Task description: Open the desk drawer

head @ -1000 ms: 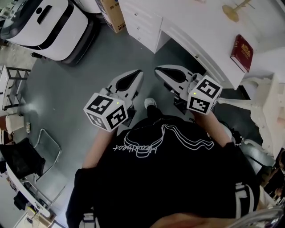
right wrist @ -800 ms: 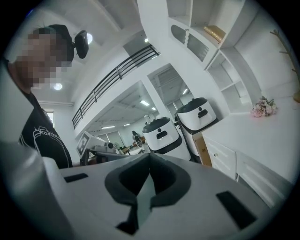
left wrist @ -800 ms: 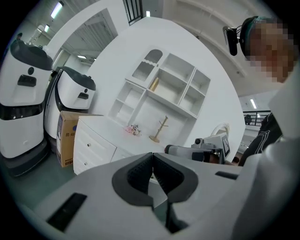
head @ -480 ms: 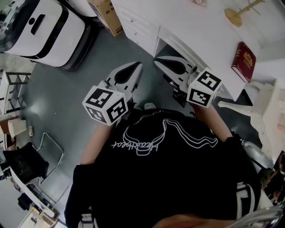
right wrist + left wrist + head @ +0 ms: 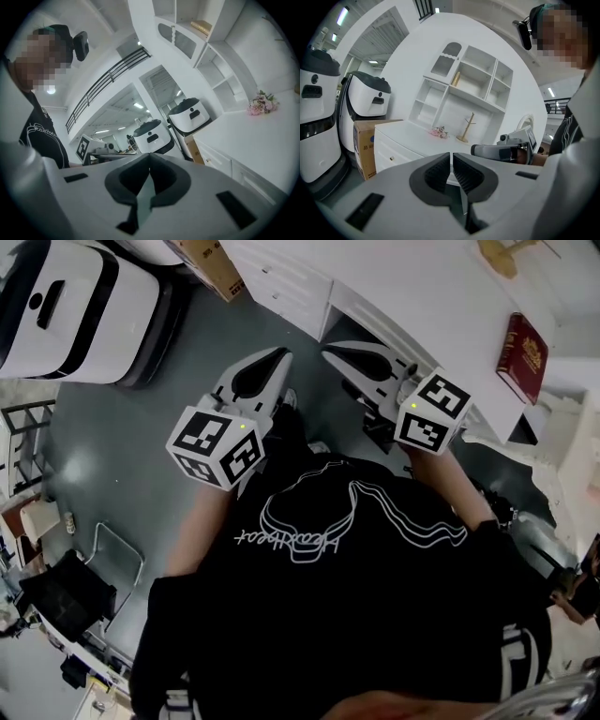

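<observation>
Nearer now than a second ago to the closed drawer (image 5: 367, 315) in the front of the white table (image 5: 422, 282): right gripper (image 5: 328, 351) near it, left gripper (image 5: 281, 354) alongside. Both pressed together, pinching nothing.

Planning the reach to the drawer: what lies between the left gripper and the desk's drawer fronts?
Only bare grey floor, as the head view shows; nothing stands between the left gripper and the drawer fronts.

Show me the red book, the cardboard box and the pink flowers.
red book (image 5: 527, 345), head view, its cover.
cardboard box (image 5: 364, 149), left gripper view, its front face.
pink flowers (image 5: 260, 104), right gripper view, the blossoms.
</observation>
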`<state>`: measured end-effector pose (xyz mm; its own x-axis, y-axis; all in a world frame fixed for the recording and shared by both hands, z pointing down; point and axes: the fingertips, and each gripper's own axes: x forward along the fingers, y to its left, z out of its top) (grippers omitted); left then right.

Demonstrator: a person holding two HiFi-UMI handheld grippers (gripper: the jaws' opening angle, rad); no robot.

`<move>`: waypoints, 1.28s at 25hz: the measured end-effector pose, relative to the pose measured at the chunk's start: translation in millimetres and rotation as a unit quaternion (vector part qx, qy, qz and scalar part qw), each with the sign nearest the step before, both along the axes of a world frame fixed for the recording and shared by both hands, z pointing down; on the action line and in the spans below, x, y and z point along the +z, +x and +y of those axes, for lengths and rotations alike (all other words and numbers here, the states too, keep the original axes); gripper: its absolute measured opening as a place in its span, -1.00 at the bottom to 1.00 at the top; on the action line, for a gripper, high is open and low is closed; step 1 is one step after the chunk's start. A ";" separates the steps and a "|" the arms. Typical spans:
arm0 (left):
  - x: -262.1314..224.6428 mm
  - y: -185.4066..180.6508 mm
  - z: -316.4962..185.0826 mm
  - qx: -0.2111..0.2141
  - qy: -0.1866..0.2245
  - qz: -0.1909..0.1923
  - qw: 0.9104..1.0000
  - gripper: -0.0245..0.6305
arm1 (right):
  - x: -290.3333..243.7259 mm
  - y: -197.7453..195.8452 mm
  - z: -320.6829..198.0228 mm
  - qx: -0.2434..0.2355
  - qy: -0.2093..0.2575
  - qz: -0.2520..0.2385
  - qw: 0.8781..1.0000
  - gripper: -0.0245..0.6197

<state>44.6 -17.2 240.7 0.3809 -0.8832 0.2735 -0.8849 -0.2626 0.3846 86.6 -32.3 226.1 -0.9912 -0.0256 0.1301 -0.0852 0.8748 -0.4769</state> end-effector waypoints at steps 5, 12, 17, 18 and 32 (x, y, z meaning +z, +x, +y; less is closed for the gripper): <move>14.0 -31.1 -38.4 0.013 0.002 -0.022 1.000 -0.89 | 18.8 -17.8 -34.4 0.030 -0.022 0.015 0.999 -0.91; 44.5 -80.3 -97.4 0.043 -0.018 -0.031 0.998 -0.65 | 46.4 -56.3 -76.7 0.062 -0.051 0.032 0.996 -0.91; 69.9 -108.0 -137.9 0.060 -0.024 -0.039 0.997 -0.56 | 69.2 -76.3 -103.7 0.086 -0.077 0.041 0.992 -0.91; 76.9 -113.4 -144.4 0.060 -0.026 -0.040 0.997 -0.52 | 74.5 -79.6 -106.9 0.090 -0.083 0.042 0.992 -0.91; 192.6 -158.3 -213.5 0.072 -0.053 -0.132 0.987 -0.29 | 147.1 -107.3 -128.2 0.123 -0.133 0.086 0.980 -0.91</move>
<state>-113.8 -230.7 433.3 0.4026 -0.7862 0.4688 -0.9149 -0.3629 0.1770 -20.6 -160.5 373.2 -0.9222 -0.2045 0.3284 -0.3771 0.6645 -0.6451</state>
